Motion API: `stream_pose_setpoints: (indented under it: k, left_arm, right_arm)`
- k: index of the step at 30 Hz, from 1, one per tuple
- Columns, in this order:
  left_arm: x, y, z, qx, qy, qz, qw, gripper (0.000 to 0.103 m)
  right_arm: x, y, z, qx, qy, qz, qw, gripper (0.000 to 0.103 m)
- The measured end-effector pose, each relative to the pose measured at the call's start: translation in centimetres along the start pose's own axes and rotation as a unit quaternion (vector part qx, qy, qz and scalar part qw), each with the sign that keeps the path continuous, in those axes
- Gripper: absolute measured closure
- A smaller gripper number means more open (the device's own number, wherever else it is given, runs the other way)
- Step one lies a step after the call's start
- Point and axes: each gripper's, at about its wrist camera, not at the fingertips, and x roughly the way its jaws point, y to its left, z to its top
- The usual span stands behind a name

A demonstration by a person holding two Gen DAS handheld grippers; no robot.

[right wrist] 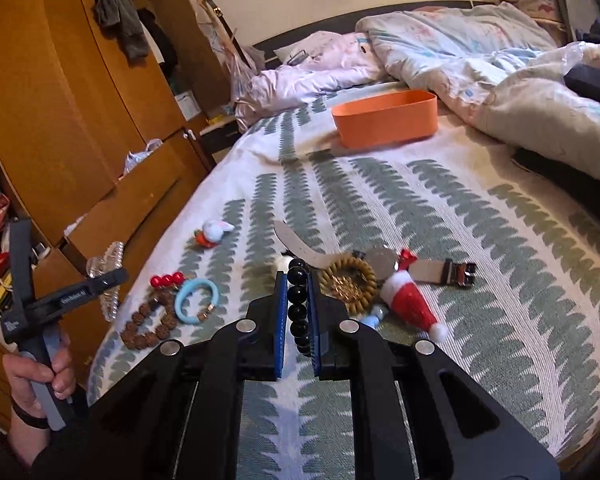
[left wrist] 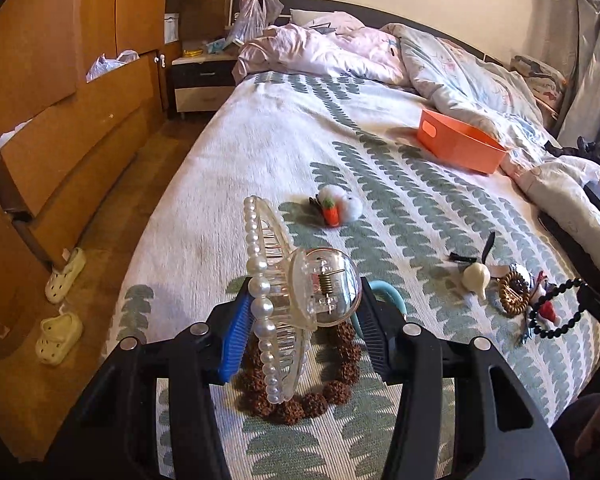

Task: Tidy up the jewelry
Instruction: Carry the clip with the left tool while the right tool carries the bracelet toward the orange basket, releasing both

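Orange plastic bin [right wrist: 384,122] at the far end of the leaf-patterned bedspread [right wrist: 480,240], open side up, well apart from the scattered jewelry; likely the drop-off for both held pieces. Best carried across level and let go only once directly over the rim, one load at a time, to avoid tangling or a miss onto the quilt.

Left gripper [left wrist: 304,316] lifted above the bed, clamped around a clear claw hair clip edged with pearls [left wrist: 284,300], pads pressing its sides, clip upright. Directly beneath on the bedspread, a brown seed-bead bracelet [left wrist: 296,400] and a light blue hair tie [right wrist: 194,300].

Right gripper [right wrist: 298,312] nearly closed, pinching a black bead bracelet [right wrist: 298,308] between blue pads. Just beyond, a gold coil hair tie [right wrist: 350,284], a small Santa hat clip [right wrist: 408,300], red beads [right wrist: 166,279], and a white plush clip with a carrot [left wrist: 338,206] farther off.
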Motion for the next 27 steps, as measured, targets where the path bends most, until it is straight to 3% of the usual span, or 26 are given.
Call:
stream_pose_setpoints:
  k: [13, 21, 27]
  left_arm:
    - [1.4, 0.1, 5.3, 0.008, -0.016, 0.026, 0.9995, 0.053]
    - [4.7, -0.7, 9.3, 0.022, -0.010, 0.043, 0.9988, 0.053]
    - [7.6, -1.4, 11.7, 0.028, -0.008, 0.061, 0.9977, 0.053]
  right_arm:
    - [1.1, -0.3, 7.8, -0.004, -0.039, -0.005, 0.999, 0.093]
    - [5.5, -1.8, 13.7, -0.006, -0.040, -0.039, 0.998, 0.093]
    - [9.2, -3.7, 15.2, 0.002, -0.019, -0.057, 0.998, 0.093]
